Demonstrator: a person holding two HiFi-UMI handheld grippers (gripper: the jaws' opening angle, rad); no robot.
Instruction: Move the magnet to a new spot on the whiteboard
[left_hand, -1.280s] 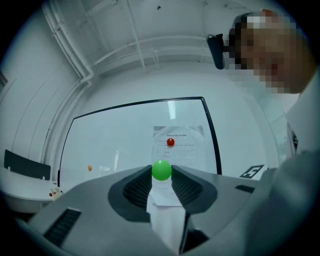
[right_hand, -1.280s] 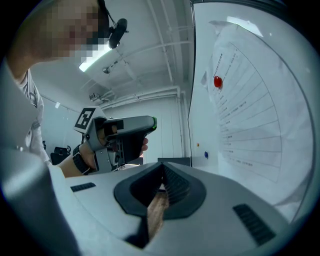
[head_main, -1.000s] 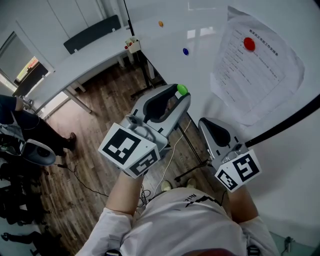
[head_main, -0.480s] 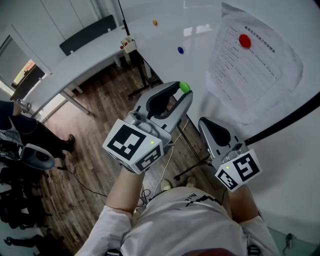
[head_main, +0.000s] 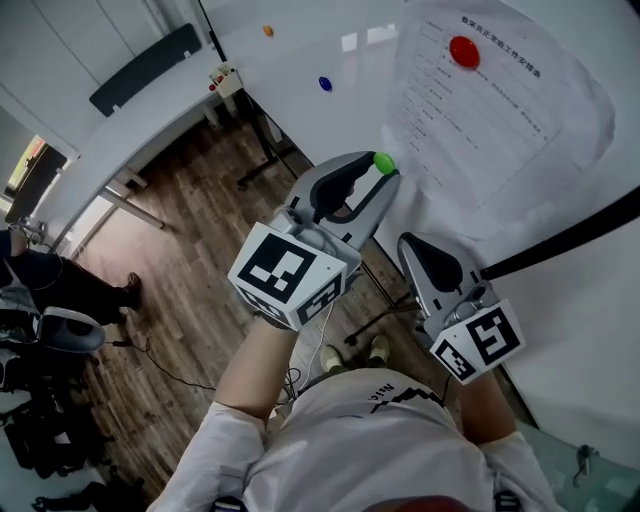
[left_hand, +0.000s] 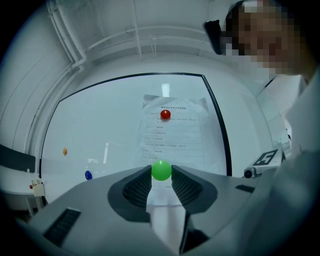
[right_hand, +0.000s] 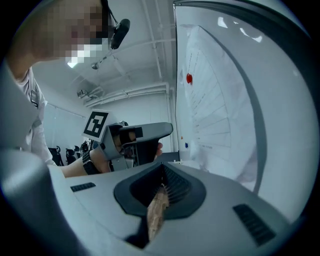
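My left gripper (head_main: 378, 170) is shut on a green round magnet (head_main: 383, 162), pinched at the jaw tips just off the whiteboard (head_main: 330, 45). In the left gripper view the green magnet (left_hand: 161, 170) sits between the pads of the left gripper (left_hand: 161, 176), below a printed sheet (left_hand: 172, 135) that a red magnet (left_hand: 165, 114) pins up. The red magnet (head_main: 463, 51) holds the sheet (head_main: 500, 110) at the upper right. Blue (head_main: 325, 84) and orange (head_main: 267, 31) magnets stick further left. My right gripper (head_main: 412, 246) hangs lower, shut and empty (right_hand: 161, 175).
The board's black frame edge (head_main: 565, 238) runs across at the right. Below the board are its stand legs (head_main: 385, 300) and a wooden floor. A white table (head_main: 120, 135) and a dark chair (head_main: 140, 65) stand at the left, and a person (head_main: 60, 285) stands by the left edge.
My left gripper has carried the green magnet up and to the right, closer to the sheet. The right gripper has stayed in place.
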